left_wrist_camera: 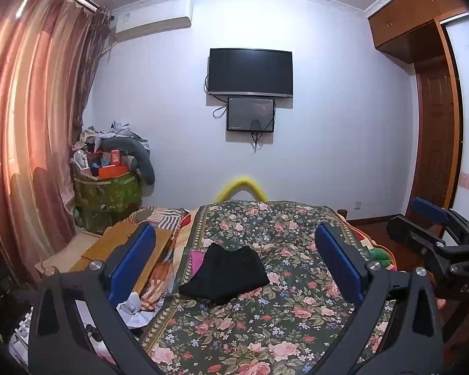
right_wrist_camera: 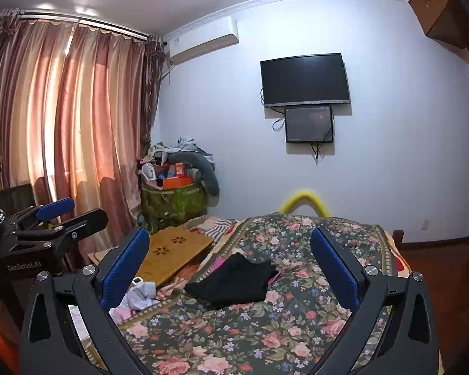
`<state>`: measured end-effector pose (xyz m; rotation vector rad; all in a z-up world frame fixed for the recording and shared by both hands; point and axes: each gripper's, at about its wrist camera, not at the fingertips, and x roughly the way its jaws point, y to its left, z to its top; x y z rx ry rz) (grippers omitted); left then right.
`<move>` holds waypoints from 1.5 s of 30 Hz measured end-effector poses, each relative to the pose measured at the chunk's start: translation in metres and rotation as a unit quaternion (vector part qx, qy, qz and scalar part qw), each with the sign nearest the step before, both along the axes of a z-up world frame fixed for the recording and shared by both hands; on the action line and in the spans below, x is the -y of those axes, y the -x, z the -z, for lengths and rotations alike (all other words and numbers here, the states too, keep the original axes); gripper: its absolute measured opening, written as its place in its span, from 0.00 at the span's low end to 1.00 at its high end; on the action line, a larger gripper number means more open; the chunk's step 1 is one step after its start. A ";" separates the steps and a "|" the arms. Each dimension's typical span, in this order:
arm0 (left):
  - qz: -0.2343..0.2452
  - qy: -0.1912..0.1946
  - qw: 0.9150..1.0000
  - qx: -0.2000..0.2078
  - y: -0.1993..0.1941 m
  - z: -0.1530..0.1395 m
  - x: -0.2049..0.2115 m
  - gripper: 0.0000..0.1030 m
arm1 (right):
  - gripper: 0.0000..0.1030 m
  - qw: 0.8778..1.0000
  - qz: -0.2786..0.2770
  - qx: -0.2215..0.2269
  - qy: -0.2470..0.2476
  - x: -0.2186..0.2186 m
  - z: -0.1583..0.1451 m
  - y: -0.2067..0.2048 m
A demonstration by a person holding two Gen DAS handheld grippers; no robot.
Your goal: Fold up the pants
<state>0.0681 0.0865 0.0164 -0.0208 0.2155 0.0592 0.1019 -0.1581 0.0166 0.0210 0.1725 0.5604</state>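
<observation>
A: We note the bed [left_wrist_camera: 265,318] first, floral cover, with the black pants [left_wrist_camera: 226,276] lying bunched near its middle, nothing touching them

B: Agreed. Our left gripper [left_wrist_camera: 234,268] holds its fingers spread wide, empty; our right gripper [right_wrist_camera: 231,268] the same, both above the bed's near end

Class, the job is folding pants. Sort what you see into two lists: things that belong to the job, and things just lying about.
Belongs to the job:
black pants, lying bunched
floral bedspread under them
left claw, open
right claw, open

Just lying about:
wooden board
green bin of clutter
wall television
curtains
</observation>
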 end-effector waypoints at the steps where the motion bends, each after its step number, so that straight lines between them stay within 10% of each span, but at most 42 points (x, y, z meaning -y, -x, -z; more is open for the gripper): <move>1: -0.001 0.001 1.000 0.000 0.000 0.000 0.001 1.00 | 0.99 1.000 -0.001 -0.001 0.000 0.000 0.000 0.000; 45: 0.026 0.007 0.999 -0.017 -0.015 0.011 0.007 1.00 | 0.99 1.000 0.014 -0.019 -0.011 0.011 0.002 0.000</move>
